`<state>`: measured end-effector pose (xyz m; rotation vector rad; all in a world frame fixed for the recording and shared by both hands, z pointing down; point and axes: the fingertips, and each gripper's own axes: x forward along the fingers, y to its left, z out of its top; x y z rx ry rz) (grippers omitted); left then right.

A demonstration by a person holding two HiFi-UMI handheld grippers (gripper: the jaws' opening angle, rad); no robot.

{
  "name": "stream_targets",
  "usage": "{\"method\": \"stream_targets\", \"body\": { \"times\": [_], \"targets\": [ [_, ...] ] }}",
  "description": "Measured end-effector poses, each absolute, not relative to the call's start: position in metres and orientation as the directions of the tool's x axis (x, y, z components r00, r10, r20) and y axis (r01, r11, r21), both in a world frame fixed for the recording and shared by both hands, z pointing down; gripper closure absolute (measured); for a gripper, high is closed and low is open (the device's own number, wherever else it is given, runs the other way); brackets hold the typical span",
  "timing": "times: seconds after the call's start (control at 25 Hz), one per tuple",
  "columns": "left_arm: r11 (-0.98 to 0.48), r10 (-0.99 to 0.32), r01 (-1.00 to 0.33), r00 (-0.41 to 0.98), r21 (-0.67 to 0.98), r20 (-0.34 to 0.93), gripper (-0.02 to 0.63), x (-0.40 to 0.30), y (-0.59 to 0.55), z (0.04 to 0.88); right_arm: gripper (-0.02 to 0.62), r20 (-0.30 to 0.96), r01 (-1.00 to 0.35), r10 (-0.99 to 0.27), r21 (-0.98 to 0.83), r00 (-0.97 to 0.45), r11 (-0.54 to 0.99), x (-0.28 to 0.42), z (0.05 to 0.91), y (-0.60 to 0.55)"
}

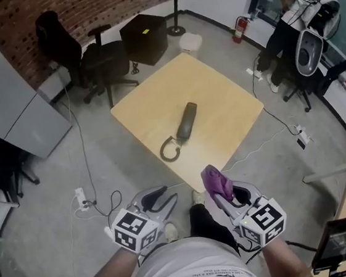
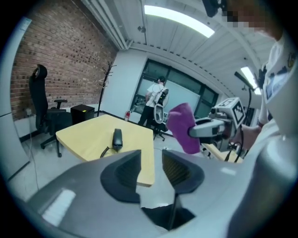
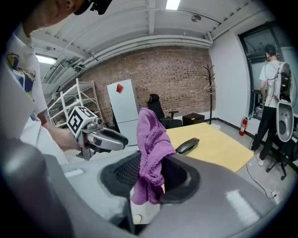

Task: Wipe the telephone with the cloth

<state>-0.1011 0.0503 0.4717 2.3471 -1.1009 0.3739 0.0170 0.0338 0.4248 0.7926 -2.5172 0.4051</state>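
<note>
While both are held low and close to the person's body, short of the bench, the left tongs (image 2: 151, 160) are seen standing apart, with nothing between their dark ribbed pads (image 2: 122, 175). Just to their right, the right tongs (image 3: 151, 176) are clamped on a crumpled purple cloth (image 3: 151, 139), which sticks up above the tips and hangs in a fold below them. A bare grey concrete floor (image 1: 102, 167), crossed by white cables, is seen between the person and the light wooden square bench (image 1: 217, 92), whose near corner is turned towards the tongs. A dark grey telephone handset (image 1: 186, 122) lies flat near the middle of the bench, well apart from both tongs, with its coiled black cord (image 1: 170, 148) looped at its near end. Beyond the bench on the left, a black office chair (image 1: 98, 56) and a black box-shaped cabinet (image 1: 143, 39) are placed before a red brick wall (image 1: 84, 8). Far right, a standing person in a white top (image 1: 295, 9) is seen.
</note>
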Motion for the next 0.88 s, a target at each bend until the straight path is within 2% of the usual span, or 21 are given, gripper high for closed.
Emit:
{"method": "stream_targets", "body": {
  "times": [0.12, 0.24, 0.48, 0.88],
  "targets": [
    [-0.494, -0.643, -0.810, 0.584, 0.315, 0.495, 0.404, -0.099, 0.009, 0.478, 0.483, 0.512, -0.584, -0.443, -0.149, -0.736, 0.798, 0.021, 0.422, -0.003],
    [-0.457, -0.658, -0.847, 0.528, 0.272, 0.537, 0.379, -0.094, -0.037, 0.488, 0.485, 0.509, -0.572, -0.428, -0.162, -0.747, 0.804, 0.031, 0.420, -0.035],
    [-0.397, -0.653, -0.901, 0.411, 0.174, 0.636, 0.354, -0.078, -0.114, 0.523, 0.483, 0.522, -0.562, -0.393, -0.213, -0.757, 0.800, 0.066, 0.438, -0.076],
    [-0.306, -0.537, -0.946, 0.266, 0.109, 0.801, 0.325, -0.076, -0.203, 0.602, 0.483, 0.546, -0.570, -0.362, -0.275, -0.756, 0.775, 0.106, 0.462, -0.121]
  ]
}}
